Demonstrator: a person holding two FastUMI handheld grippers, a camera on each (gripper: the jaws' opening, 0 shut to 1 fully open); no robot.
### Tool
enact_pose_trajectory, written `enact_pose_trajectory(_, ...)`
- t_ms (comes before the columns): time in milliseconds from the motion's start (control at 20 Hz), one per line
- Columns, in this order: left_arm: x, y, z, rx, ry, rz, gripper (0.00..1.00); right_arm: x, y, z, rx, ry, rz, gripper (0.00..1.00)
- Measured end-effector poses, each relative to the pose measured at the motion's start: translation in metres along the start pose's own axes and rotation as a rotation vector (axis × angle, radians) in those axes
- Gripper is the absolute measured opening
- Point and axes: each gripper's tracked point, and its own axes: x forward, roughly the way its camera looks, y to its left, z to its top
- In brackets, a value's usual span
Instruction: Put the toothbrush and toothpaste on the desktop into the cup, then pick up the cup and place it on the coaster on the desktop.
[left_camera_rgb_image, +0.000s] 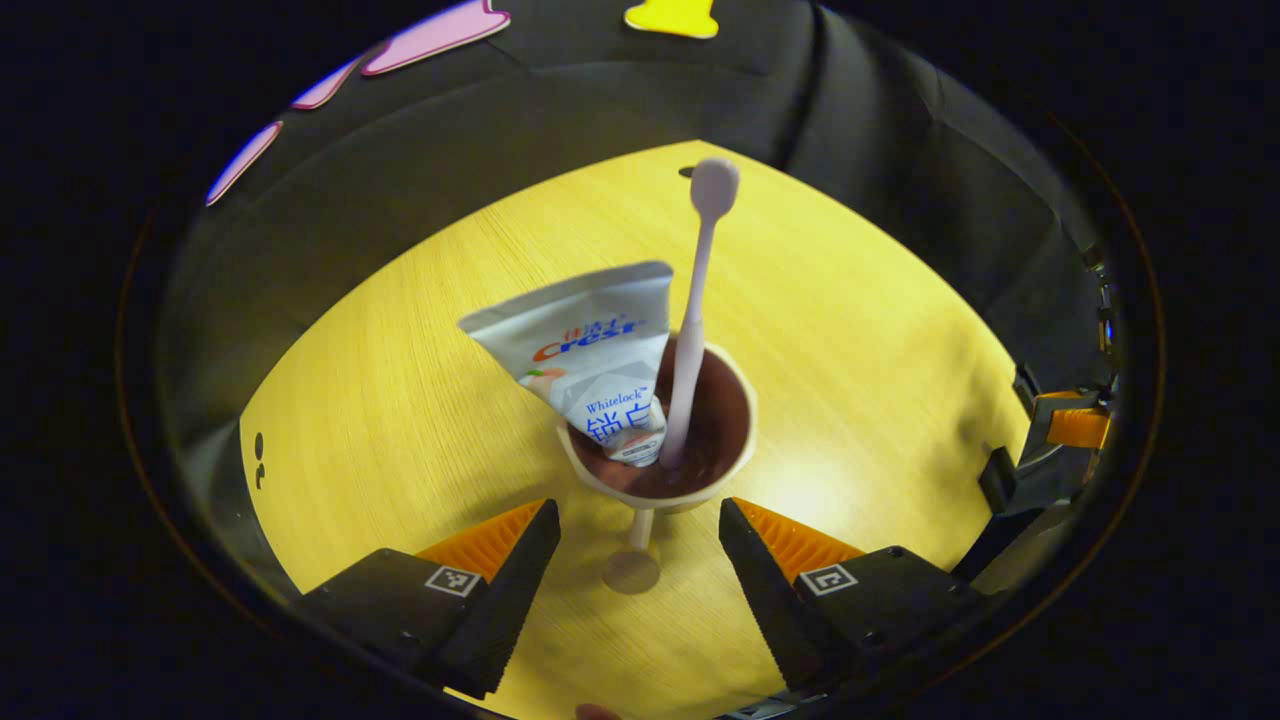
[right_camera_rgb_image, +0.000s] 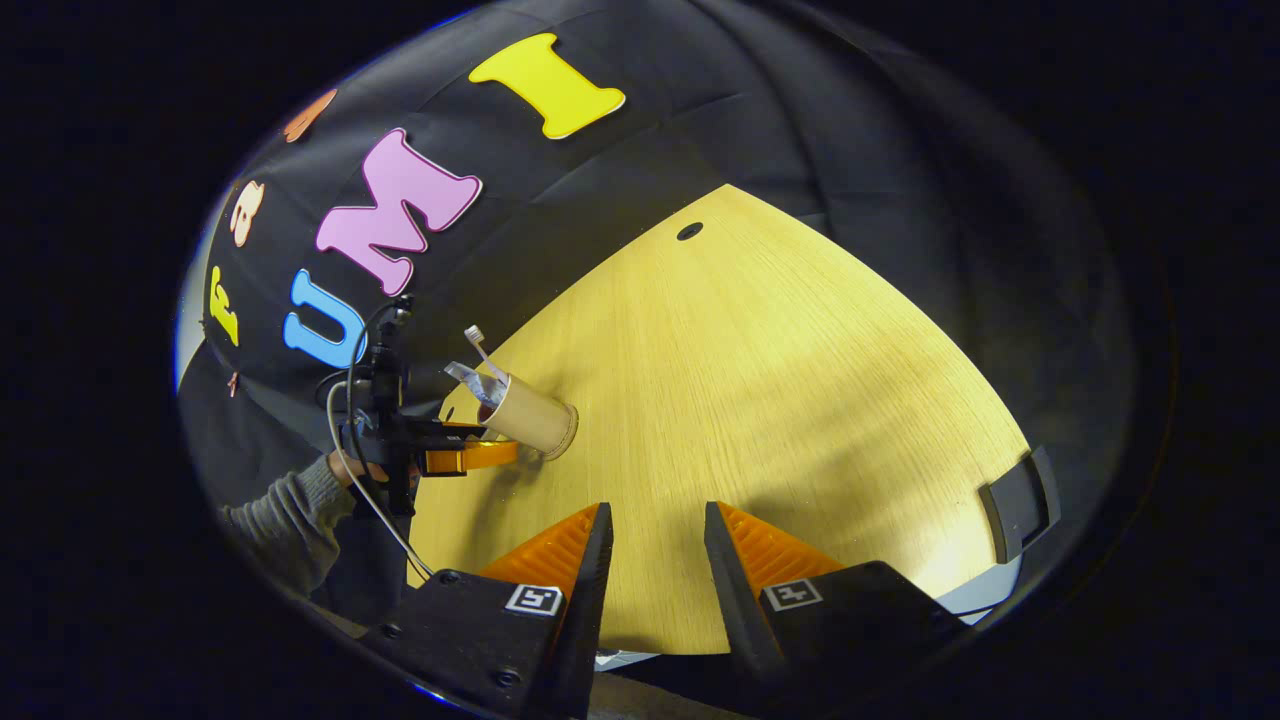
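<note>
My left gripper (left_camera_rgb_image: 640, 520) hangs open over the cup (left_camera_rgb_image: 735, 420) holding toothpaste (left_camera_rgb_image: 590, 350) and toothbrush (left_camera_rgb_image: 700, 290); my right gripper (right_camera_rgb_image: 655, 545), empty, fingers parted, faces bare desk (right_camera_rgb_image: 780, 400).

left hand-held gripper (left_camera_rgb_image: 640, 520) agape, right hand-held gripper (right_camera_rgb_image: 655, 525) parted

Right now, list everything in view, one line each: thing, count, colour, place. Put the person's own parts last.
Desktop: one, light wood, with a small dark hole near its far edge.
Cup: one, cream outside, brown inside, on the desktop ahead of the left gripper.
Toothpaste: one tube, white and silver, standing tilted in the cup.
Toothbrush: one, pale pink, upright in the cup, head up.
Left gripper: one, open, the cup just beyond its fingertips.
Right gripper: one, open, over bare desktop.
Sleeve: one, grey, behind the left gripper.
</note>
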Motion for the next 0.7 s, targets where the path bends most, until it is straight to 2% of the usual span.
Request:
enact_pose_trajectory(450, -0.097, -0.007, -0.004, -0.195, -0.317, 0.016, 1.0, 0.015, 0.051, -0.001, -0.08, 0.031, 0.061, 0.58)
enact_pose_trajectory(700, -0.155, 0.0, -0.025, -0.41, -0.446, 0.042, 0.98, 0.026, 0.092, 0.002, -0.136, 0.047, 0.115, 0.58)
